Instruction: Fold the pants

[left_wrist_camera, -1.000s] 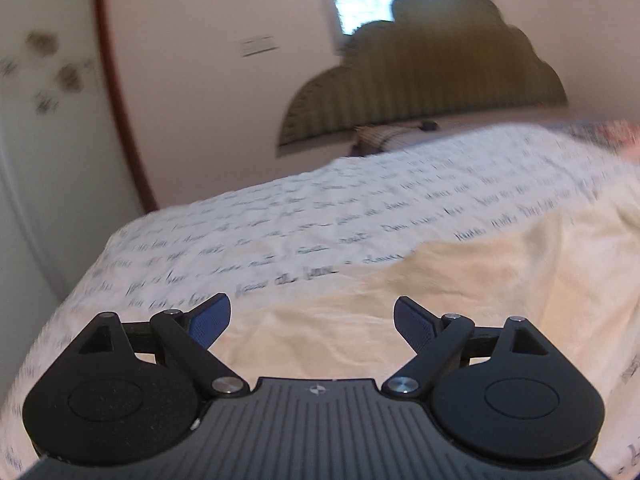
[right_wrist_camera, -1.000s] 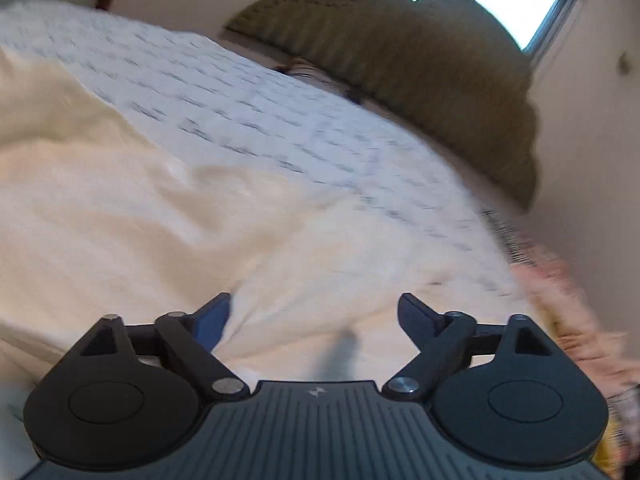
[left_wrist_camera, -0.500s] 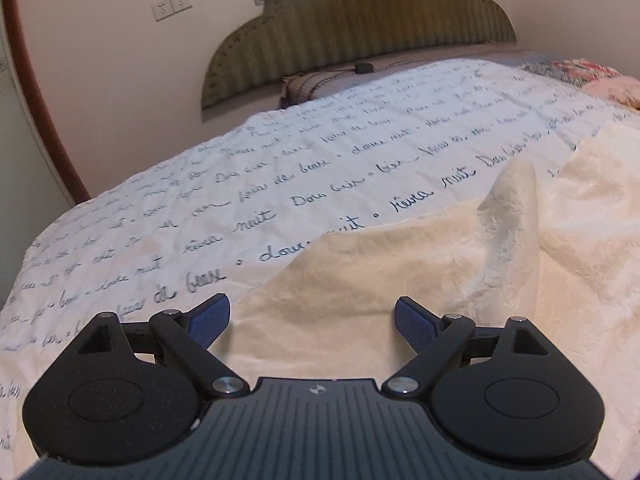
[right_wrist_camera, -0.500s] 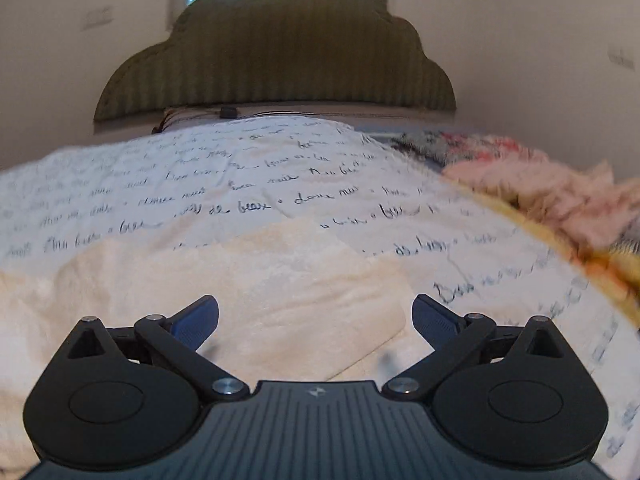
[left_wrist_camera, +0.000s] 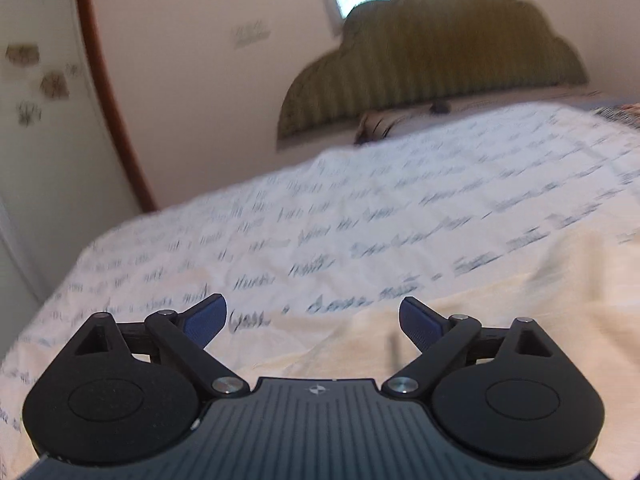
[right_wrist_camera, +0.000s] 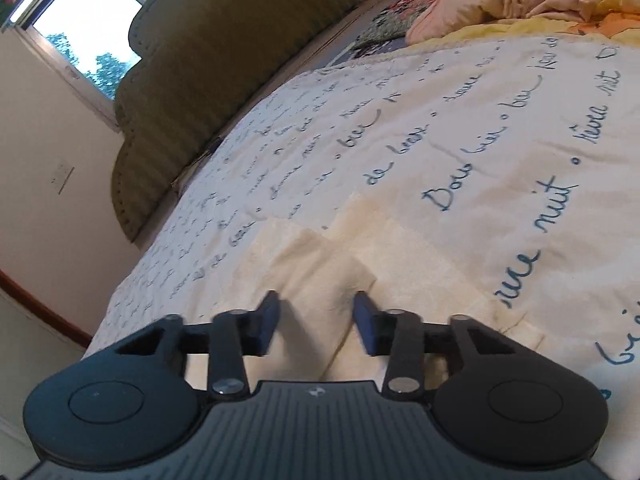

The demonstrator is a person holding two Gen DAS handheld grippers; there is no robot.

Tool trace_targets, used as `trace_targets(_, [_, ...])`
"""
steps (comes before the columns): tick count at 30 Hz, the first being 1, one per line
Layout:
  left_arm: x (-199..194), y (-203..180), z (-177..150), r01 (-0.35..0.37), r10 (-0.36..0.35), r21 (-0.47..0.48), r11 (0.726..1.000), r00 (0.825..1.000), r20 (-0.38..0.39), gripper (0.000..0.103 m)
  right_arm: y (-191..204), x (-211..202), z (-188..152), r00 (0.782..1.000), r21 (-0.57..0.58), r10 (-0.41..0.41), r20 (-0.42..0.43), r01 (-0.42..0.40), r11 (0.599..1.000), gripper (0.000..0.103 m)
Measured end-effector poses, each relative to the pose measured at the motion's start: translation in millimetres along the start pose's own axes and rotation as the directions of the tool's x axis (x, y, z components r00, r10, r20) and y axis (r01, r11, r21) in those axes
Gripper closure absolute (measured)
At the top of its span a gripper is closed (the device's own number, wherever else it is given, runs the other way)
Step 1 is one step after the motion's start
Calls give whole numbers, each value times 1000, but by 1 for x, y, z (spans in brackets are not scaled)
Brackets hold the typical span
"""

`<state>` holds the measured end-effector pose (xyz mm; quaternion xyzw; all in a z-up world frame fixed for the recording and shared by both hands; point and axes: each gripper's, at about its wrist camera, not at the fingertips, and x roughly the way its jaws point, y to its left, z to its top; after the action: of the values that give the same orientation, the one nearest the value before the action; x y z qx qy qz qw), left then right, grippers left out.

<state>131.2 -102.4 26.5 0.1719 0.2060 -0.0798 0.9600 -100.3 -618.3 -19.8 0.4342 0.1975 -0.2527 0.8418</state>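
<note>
Your right gripper (right_wrist_camera: pixel 315 322) has narrowed from wide half second ago, jaws part-closed astride raised fold of cream pants (right_wrist_camera: pixel 320 264), not yet pinching. Left gripper (left_wrist_camera: pixel 313 320) stays wide, empty, above pants edge on bedspread (left_wrist_camera: pixel 400 208). Grasp imminent; fold follows.

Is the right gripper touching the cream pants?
Cannot tell. In the right wrist view the right gripper straddles a raised fold of the pants, jaws partly open, contact unclear.
</note>
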Motion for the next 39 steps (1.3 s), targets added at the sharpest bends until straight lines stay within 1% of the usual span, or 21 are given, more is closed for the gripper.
trace_targets(1, [-15, -5, 2, 36, -36, 5, 999, 999, 37, 4, -2, -1, -1, 1000, 10, -8, 21, 8, 1000, 92])
trace_targets(2, [-27, -11, 4, 79, -80, 12, 997, 995, 63, 3, -5, -7, -4, 999, 29, -1, 54, -1, 1000, 97])
trace_targets(5, [-48, -35, 5, 183, -187, 59, 981, 979, 77, 1, -7, -26, -9, 990, 23, -13, 144, 9, 1000, 99])
trace_targets(7, [-54, -49, 2, 240, -246, 83, 967, 967, 63, 1, -8, -37, -9, 986, 19, -46, 161, 43, 999, 99])
trace_targets(9, [-58, -63, -6, 249, -253, 75, 966, 967, 43, 2, -15, -37, -6, 996, 72, -25, 88, 19, 997, 98])
trace_targets(11, [-60, -72, -15, 254, -258, 68, 965, 965, 49, 2, -24, -29, -7, 999, 174, 46, -26, -40, 984, 97])
trace_targets(14, [-58, -83, -28, 254, -255, 55, 966, 967, 19, 2, -19, -22, -15, 990, 213, 114, -78, -95, 972, 95])
trace_targets(17, [-54, -81, -37, 262, -263, -17, 965, 965, -16, 2, -6, 1, -30, 959, 254, 147, -242, -83, 964, 88])
trace_targets(19, [-55, -77, -38, 291, -293, -66, 954, 956, -16, 2, 5, 4, -36, 966, 215, 133, -222, -84, 973, 86])
trace_targets(21, [-63, -72, -34, 350, -351, -97, 932, 936, 7, 2, 10, 7, -33, 976, 202, 116, -183, -78, 976, 86])
trace_targets(22, [-69, -71, -33, 385, -385, -99, 918, 923, 22, 2, 9, 10, -32, 979, 230, 115, -168, -75, 970, 83])
trace_targets(24, [-78, -75, -29, 463, -461, -70, 883, 886, 42, 0, 4, 12, -30, 975, 306, 163, -149, -112, 945, 66])
trace_targets(26, [-82, -86, -29, 506, -505, -28, 862, 862, 43, 0, 7, 8, -29, 961, 282, 242, -134, -197, 939, 27])
trace_targets(28, [-82, -99, -32, 503, -503, -8, 864, 864, 40, 0, 18, 0, -31, 964, 221, 240, -118, -210, 952, 21])
trace_targets(31, [-77, -113, -41, 492, -492, -13, 870, 870, 15, 0, 26, 0, -35, 969, 166, 207, -136, -184, 969, 21])
trace_targets(33, [-72, -118, -49, 490, -490, -17, 871, 871, 2, 0, 24, 3, -34, 966, 187, 232, -113, -208, 960, 22])
trace_targets(34, [-70, -119, -52, 480, -480, -15, 877, 877, -9, 0, 22, 4, -32, 970, 194, 231, -81, -212, 958, 33])
trace_targets(35, [-67, -120, -54, 471, -471, -17, 882, 882, -22, 0, 19, 2, -31, 981, 201, 193, -26, -184, 962, 53])
trace_targets(36, [-65, -120, -56, 470, -471, -26, 882, 882, -31, 0, 15, 0, -29, 987, 209, 160, 13, -159, 965, 62])
trace_targets(37, [-64, -118, -57, 476, -477, -41, 878, 878, -34, 0, 10, -2, -27, 988, 226, 146, 54, -154, 962, 77])
trace_targets(39, [-59, -116, -58, 489, -492, -67, 870, 870, -44, 0, -3, 0, -22, 983, 250, 154, 98, -175, 952, 91])
